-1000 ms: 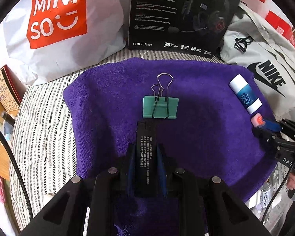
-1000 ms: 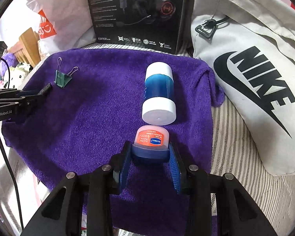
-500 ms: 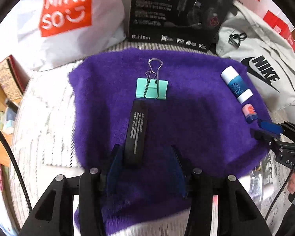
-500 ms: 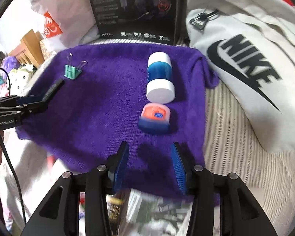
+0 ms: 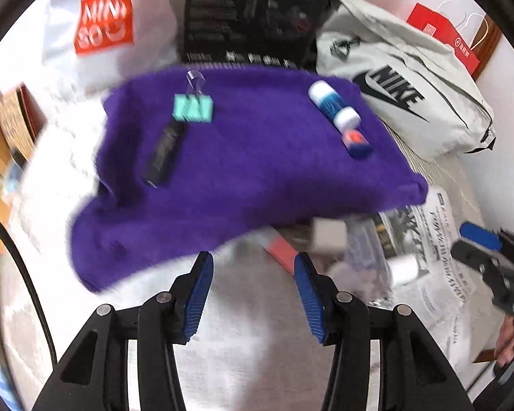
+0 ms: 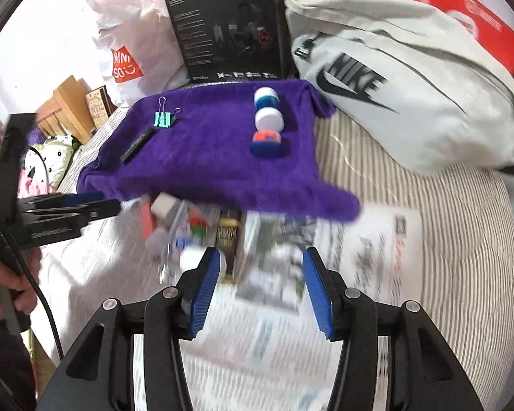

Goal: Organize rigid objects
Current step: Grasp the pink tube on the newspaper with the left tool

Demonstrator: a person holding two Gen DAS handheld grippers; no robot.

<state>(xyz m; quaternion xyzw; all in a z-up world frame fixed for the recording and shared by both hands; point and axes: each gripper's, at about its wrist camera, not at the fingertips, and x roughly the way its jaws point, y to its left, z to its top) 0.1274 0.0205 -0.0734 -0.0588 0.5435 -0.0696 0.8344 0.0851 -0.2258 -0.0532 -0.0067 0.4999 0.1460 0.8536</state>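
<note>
On the purple towel (image 6: pixel 216 157) lie a teal binder clip (image 6: pixel 163 119), a black bar (image 6: pixel 137 144), a blue-and-white bottle (image 6: pixel 267 108) and a small Vaseline jar (image 6: pixel 266 141). Behind the towel: a MINISO bag (image 6: pixel 128 65), a NIKE bag (image 6: pixel 394 78). Left gripper (image 5: pixel 253 291) and right gripper (image 6: pixel 262 289) gape, empty, off the towel's near edge.

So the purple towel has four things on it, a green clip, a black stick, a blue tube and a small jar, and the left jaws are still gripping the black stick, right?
Not quite. The purple towel does hold the green clip, black stick, blue tube and small jar, but the left gripper grips nothing: the left wrist view shows its jaws open, well back from the stick.
</note>
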